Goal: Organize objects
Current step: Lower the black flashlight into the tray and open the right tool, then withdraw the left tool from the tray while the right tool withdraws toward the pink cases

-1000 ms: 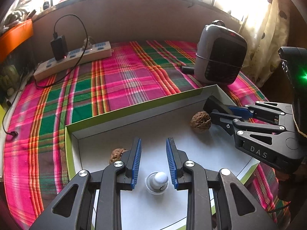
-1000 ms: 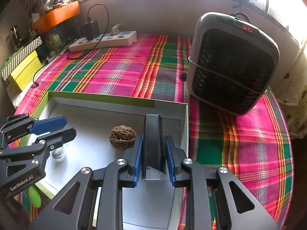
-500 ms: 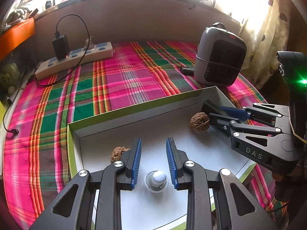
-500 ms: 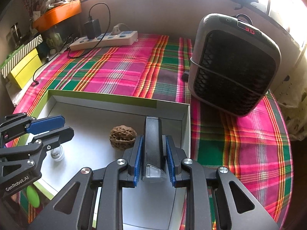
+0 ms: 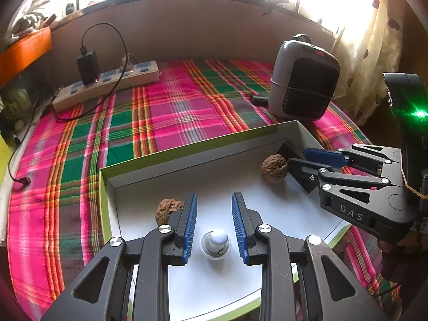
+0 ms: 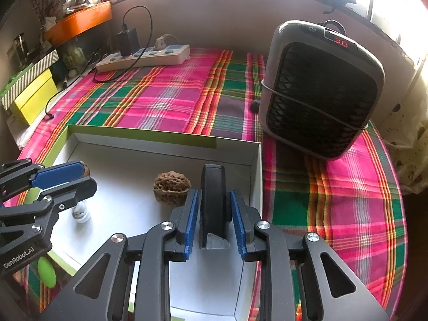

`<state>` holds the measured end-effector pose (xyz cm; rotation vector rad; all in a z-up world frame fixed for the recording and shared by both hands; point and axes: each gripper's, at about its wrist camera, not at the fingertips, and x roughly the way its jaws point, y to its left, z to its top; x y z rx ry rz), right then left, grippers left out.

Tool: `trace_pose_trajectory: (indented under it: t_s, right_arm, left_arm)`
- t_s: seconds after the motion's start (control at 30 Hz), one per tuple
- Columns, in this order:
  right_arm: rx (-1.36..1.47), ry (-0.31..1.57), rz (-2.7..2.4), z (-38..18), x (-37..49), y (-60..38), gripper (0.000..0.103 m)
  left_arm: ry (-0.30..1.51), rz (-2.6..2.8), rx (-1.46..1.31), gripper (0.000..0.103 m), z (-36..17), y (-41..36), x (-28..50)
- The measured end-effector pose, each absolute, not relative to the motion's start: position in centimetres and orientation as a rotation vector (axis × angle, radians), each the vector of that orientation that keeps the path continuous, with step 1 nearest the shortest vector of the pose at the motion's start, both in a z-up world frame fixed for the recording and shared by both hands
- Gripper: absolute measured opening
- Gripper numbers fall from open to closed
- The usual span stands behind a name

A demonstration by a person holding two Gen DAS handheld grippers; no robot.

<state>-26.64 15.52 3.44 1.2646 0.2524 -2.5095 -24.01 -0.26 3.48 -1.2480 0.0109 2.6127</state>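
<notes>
Releasing the black wedge-shaped block [image 6: 213, 203] cleanly is the step in hand, as I judge it: the right claw [image 6: 214, 215] has it between its blue pads, standing on the floor of the shallow white box [image 6: 160, 144] close to the box's right wall, and the jaws are opening, with a sliver of gap already showing on each side of the block. To do this well, the pads should spread evenly so neither one drags the block over, and the claw should then lift straight back along its own line, not sideways, since a walnut [image 6: 172, 187] lies just beside the block to its left and the box wall is close on the other side. The left claw [image 5: 214, 227] is spread and pinches nothing; a small bulb-like thing with a white round top [image 5: 216, 242] stands on the box floor between its pads, touching neither. A second walnut [image 5: 169, 210] lies just outside that claw's left finger, partly hidden behind it. In the left wrist view the first walnut [image 5: 274, 166] sits right at the tip of the right claw [image 5: 307, 161], near the box's far corner. The box rests on a worktop covered with a pink and green plaid cloth [image 5: 171, 117], and a grey heater [image 6: 321, 88] stands well apart beyond the box.
</notes>
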Motion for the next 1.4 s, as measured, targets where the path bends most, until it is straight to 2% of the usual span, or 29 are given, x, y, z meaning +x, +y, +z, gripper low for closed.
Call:
trace_pose_trajectory:
  t_s: [0.23,1.07,1.4]
  right_arm:
    - [1.234,0.26,-2.53,4.0,-25.6,15.5,0.04]
    - [1.113,0.163,-2.59,6.4,-18.2,17.6,0.041]
    - [1.105,0.119,-2.566,5.8,-14.0,17.9,0.041]
  left_arm:
    - [0.009,2.636,-1.231,0.026,4.2,-0.5,-23.0]
    - [-0.065,2.697,-1.134,0.033,5.8,-2.2,-16.5]
    - [-0.099,2.682,-1.131,0.034,5.0,-3.1,-13.7]
